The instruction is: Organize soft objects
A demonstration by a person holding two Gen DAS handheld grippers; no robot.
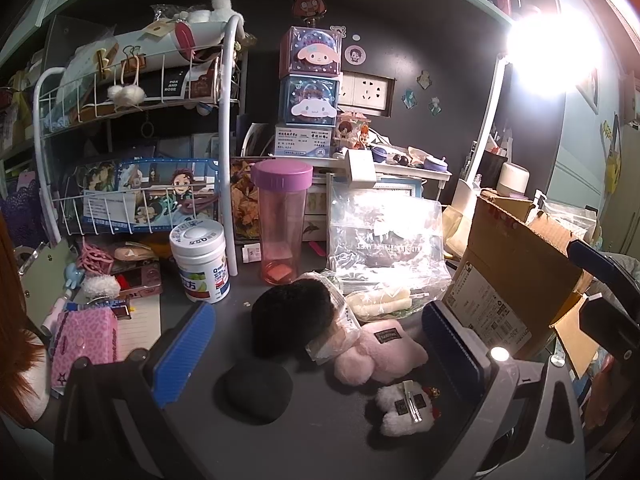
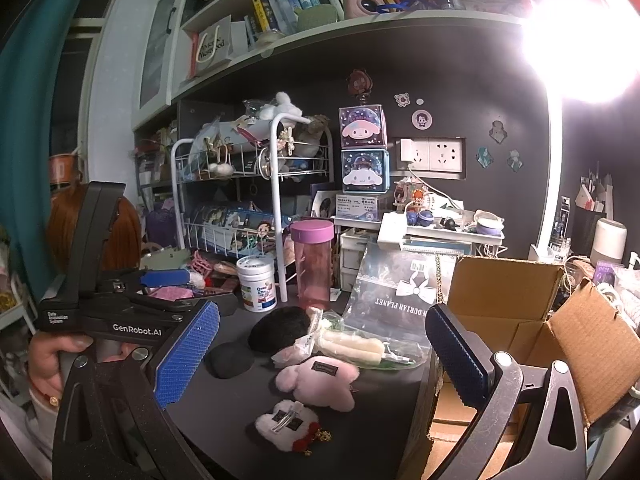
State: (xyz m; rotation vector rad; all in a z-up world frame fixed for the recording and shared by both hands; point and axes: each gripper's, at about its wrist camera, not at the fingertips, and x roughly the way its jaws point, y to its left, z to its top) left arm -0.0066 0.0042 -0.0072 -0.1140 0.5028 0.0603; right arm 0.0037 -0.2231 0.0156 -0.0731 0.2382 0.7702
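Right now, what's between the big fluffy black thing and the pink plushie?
A crinkly clear plastic packet lies between the black fluffy ball and the pink plush, overlapping both. The left wrist view shows it best.

left gripper (image 2: 168, 280): black body, blue ribbed pads, white "GenRobot.AI" | right gripper (image 2: 322, 364): same pads, silver screws

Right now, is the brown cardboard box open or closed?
Open. The brown cardboard box has its top flaps folded up and outward, and the right wrist view looks down into its hollow inside.
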